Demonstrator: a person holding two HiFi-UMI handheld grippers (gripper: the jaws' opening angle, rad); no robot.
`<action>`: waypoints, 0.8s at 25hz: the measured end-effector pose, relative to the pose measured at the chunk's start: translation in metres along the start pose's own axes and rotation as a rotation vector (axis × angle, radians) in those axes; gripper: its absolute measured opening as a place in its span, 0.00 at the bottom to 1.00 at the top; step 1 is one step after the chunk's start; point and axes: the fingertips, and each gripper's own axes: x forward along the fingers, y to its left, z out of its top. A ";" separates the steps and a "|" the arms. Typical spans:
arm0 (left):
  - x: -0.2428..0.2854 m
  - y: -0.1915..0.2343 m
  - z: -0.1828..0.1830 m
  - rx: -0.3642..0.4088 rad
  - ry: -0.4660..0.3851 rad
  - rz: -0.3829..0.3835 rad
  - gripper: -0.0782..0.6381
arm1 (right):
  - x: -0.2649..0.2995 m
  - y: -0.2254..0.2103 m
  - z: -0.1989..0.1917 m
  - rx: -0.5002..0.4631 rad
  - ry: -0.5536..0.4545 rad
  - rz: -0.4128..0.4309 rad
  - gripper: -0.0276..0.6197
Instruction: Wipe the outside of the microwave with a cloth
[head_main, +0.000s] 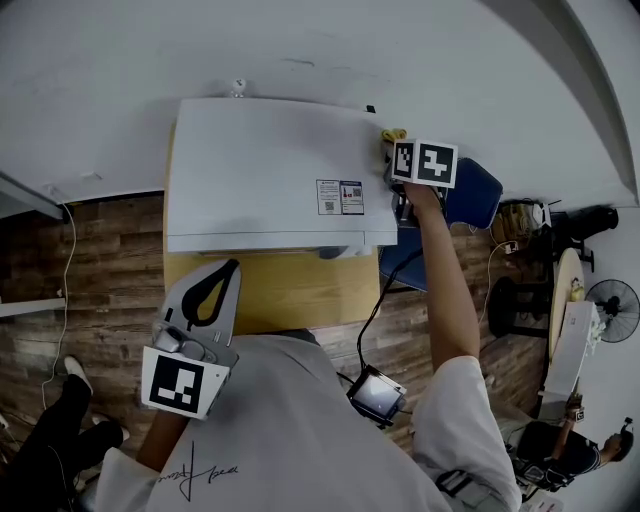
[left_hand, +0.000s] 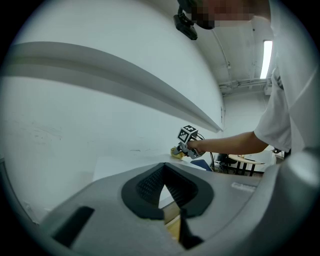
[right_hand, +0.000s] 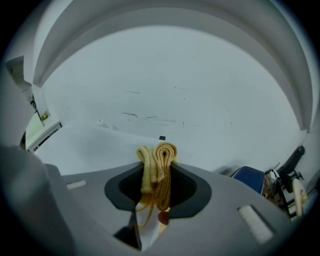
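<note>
The white microwave (head_main: 265, 175) stands on a wooden table (head_main: 290, 290) against the wall, seen from above. At its back right corner my right gripper (head_main: 392, 148) is shut on a folded yellow cloth (head_main: 392, 134), which rests at the edge of the top. In the right gripper view the cloth (right_hand: 158, 162) stands bunched between the jaws of the right gripper (right_hand: 157, 185), over the microwave's top (right_hand: 85, 147). My left gripper (head_main: 231, 267) hangs above the table's front, shut and holding nothing. Its own view shows the left gripper (left_hand: 164, 186) pointing across the microwave's top (left_hand: 122, 165) toward the right gripper (left_hand: 181, 149).
A blue chair (head_main: 468, 197) stands right of the microwave. A black cable runs down to a small device (head_main: 377, 395) near the person's body. A fan (head_main: 612, 300), a round table (head_main: 566, 290) and a seated person are at the far right. Wooden floor lies all around.
</note>
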 end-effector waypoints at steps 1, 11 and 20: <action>0.001 -0.001 0.000 0.000 -0.002 -0.001 0.11 | 0.001 0.001 0.001 -0.007 -0.002 -0.007 0.23; -0.009 0.006 -0.004 -0.010 -0.002 -0.013 0.11 | 0.003 0.029 0.005 -0.049 0.003 -0.034 0.23; -0.029 0.024 -0.005 -0.017 -0.014 0.014 0.11 | 0.005 0.068 0.013 -0.084 0.005 -0.005 0.23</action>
